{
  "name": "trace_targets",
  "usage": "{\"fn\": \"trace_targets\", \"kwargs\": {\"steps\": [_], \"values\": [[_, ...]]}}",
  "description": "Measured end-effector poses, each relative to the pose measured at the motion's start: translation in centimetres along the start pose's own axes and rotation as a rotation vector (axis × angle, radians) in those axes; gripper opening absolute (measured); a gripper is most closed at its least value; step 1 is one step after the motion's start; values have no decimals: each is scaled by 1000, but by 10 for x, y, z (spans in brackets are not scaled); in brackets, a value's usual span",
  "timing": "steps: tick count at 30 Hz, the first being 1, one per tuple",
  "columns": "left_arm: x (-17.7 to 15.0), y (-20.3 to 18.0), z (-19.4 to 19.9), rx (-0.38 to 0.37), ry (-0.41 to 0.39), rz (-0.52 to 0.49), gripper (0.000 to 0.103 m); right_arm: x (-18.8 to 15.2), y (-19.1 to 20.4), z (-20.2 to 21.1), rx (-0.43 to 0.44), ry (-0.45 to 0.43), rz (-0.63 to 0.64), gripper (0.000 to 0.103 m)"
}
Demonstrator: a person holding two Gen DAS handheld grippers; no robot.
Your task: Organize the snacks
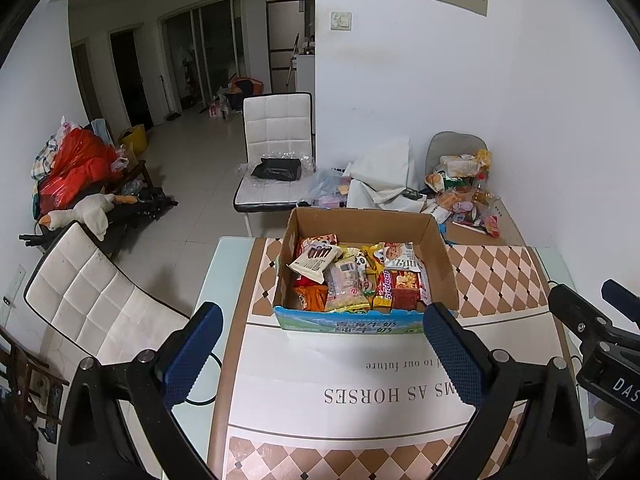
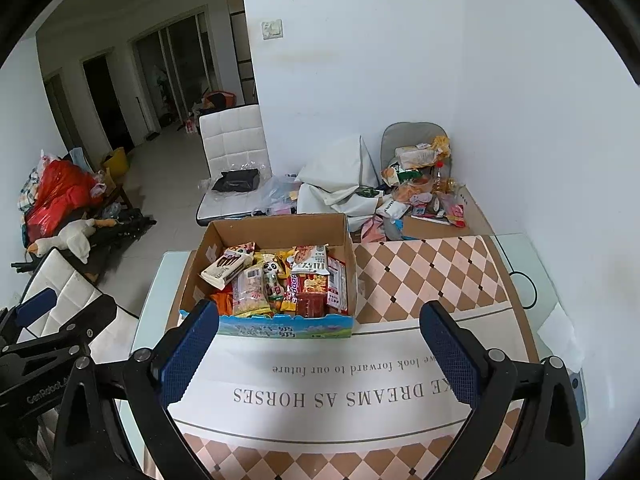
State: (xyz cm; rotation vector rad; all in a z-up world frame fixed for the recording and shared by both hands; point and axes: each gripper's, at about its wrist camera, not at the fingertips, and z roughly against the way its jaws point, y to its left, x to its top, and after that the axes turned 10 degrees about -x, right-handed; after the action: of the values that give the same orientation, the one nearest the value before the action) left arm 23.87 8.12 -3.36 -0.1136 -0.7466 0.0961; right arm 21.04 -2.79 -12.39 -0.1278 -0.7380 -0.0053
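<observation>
An open cardboard box point(image 1: 440, 248) stands on the table, filled with several snack packets point(image 1: 352, 276). It also shows in the right wrist view point(image 2: 348, 248) with its packets point(image 2: 276, 276). My left gripper point(image 1: 322, 320) is open and empty, held above the table just in front of the box. My right gripper point(image 2: 320, 320) is open and empty, also in front of the box. The right gripper appears at the right edge of the left wrist view point(image 1: 600, 320). The left gripper appears at the left edge of the right wrist view point(image 2: 52, 320).
A checkered tablecloth point(image 1: 496, 276) with printed text covers the glass table. A loose pile of snacks point(image 1: 464, 188) and white bags point(image 1: 384, 176) lie beyond the box by the wall. White chairs point(image 1: 276, 136) stand at the far side and the left point(image 1: 92, 296).
</observation>
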Motion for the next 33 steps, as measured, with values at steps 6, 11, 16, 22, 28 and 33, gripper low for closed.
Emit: {"fn": "trace_targets", "kwargs": {"steps": [6,11,16,22,28,33], "values": [[-1,0,-1,-3,2,-2,103,-1,0,0,-2,-3,-1,102],[-4,0,-1,-6,8,-1,103,-2,-1,1,-2,-4,-4,102],[-4,0,0,-7,3,-2,103,-1,-2,2,-3,-5,0,102],[-3,-2,1,-12,-4,-9,103,-1,-6,2,-5,-4,-3,102],[-2,-3,2,-12,1,-11,103,-2,-14,2,-9,3,-9,102],[0,-3,3,-13,-2,-14,103,-3,-15,3,-13,0,-7,102]]}}
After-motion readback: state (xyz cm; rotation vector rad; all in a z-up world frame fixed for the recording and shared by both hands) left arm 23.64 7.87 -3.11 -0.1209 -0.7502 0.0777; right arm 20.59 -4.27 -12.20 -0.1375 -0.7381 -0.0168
